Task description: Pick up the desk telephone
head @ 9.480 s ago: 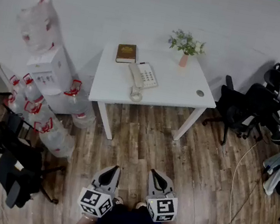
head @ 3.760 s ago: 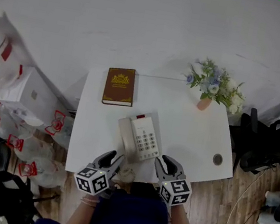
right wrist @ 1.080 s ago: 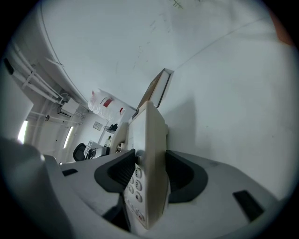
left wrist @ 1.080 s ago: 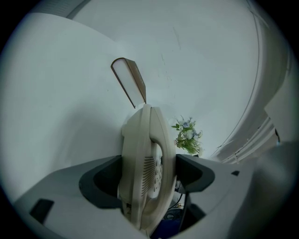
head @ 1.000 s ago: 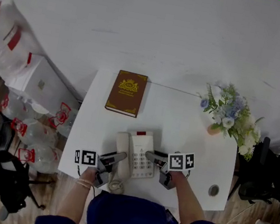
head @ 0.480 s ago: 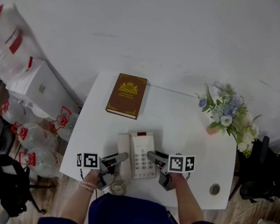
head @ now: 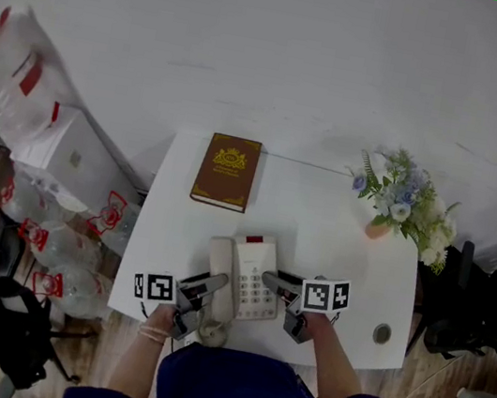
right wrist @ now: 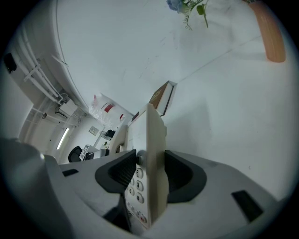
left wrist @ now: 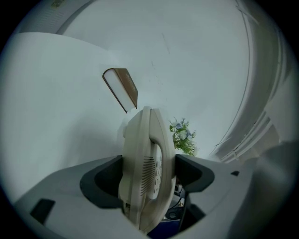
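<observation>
While the desk telephone point(head: 244, 276) was seen at 6 o'clock on the white table point(head: 335, 247), its handset side was clamped by the left gripper point(head: 208, 282), its keypad side by the right gripper point(head: 272, 280).

Your desk telephone point(head: 244, 276) sits at the near edge of the bench point(head: 320, 225), right in front of you. Its left side is between the jaws of your left tool point(head: 205, 284), its right edge between those of your right tool point(head: 274, 281). The book point(head: 227, 171) lies behind it by the wall, and the flower vase point(head: 379, 228) is at the far right.
</observation>
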A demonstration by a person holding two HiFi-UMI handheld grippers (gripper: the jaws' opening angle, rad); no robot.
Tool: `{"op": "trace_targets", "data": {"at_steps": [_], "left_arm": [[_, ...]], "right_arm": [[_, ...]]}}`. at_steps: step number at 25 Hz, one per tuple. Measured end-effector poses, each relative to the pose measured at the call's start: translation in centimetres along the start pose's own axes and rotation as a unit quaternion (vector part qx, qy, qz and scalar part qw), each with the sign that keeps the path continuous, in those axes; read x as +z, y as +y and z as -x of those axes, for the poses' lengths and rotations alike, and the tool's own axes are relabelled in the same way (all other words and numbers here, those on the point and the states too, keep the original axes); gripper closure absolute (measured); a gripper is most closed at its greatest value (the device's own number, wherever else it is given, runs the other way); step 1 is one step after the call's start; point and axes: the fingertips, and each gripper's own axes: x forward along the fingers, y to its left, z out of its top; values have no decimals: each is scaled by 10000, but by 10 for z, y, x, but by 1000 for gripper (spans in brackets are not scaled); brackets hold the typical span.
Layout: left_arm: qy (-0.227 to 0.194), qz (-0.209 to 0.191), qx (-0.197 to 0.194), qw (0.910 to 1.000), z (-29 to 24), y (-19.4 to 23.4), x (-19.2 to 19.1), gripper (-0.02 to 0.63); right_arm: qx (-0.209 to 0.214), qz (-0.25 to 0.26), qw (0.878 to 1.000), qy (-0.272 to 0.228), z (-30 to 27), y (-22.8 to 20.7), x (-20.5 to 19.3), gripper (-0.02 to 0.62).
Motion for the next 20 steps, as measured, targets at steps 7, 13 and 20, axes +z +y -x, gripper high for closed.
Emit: {"op": "trace_targets", "data": {"at_steps": [7,13,20], "left_arm": [[104,-402,-225,9989,13,-24,2,242],[219,-710,-394,9965,30,-39,4,242],[329,-747,-588,9949,49,-48,0,242]], "right_arm": [[-39,116,9995,-286,13,24,-3,388],[-87,228,9983,-524,20,44,-9,388],[-274,405,9947,-908,30,74,-12,389]]}}
